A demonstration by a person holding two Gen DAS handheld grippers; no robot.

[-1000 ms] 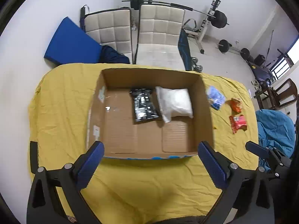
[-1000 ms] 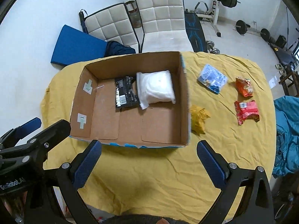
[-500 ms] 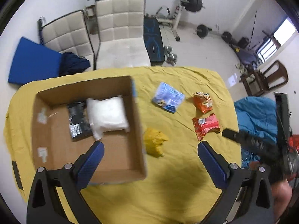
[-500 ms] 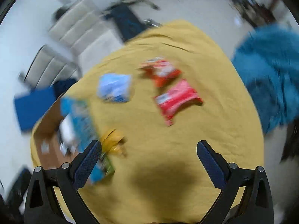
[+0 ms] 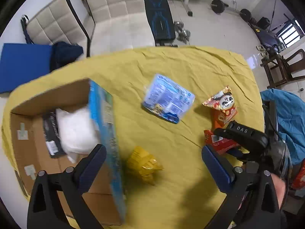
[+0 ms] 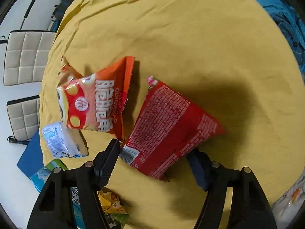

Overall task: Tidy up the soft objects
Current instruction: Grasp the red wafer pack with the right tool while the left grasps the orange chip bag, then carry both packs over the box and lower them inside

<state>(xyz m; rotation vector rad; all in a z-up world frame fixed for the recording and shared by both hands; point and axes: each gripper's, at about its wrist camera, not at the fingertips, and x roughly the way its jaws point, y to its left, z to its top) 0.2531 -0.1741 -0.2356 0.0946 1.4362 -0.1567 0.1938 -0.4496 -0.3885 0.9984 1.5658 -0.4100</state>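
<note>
My right gripper [image 6: 155,158] is open, its fingers astride the near end of a red snack packet [image 6: 167,126] on the yellow cloth. An orange snack bag [image 6: 95,101] lies just left of it, a blue-white pack [image 6: 59,143] further left. My left gripper [image 5: 152,164] is open and empty above a yellow packet [image 5: 144,162]. In the left wrist view the cardboard box [image 5: 28,143] holds a white bag [image 5: 76,129] and a black packet [image 5: 50,133]. The blue-white pack [image 5: 167,99], orange bag [image 5: 223,106] and the right gripper over the red packet [image 5: 219,143] show at right.
The yellow cloth [image 5: 190,66] covers the table. Beige padded chairs [image 5: 114,5] and a weight bench [image 5: 160,22] stand behind it. A blue beanbag [image 5: 286,114] sits at the right, a blue mat [image 5: 21,68] at the left.
Both grippers swung right, away from the box. My right gripper dropped down close over the red packet. My left gripper now looks over the yellow packet and the box's right wall.
</note>
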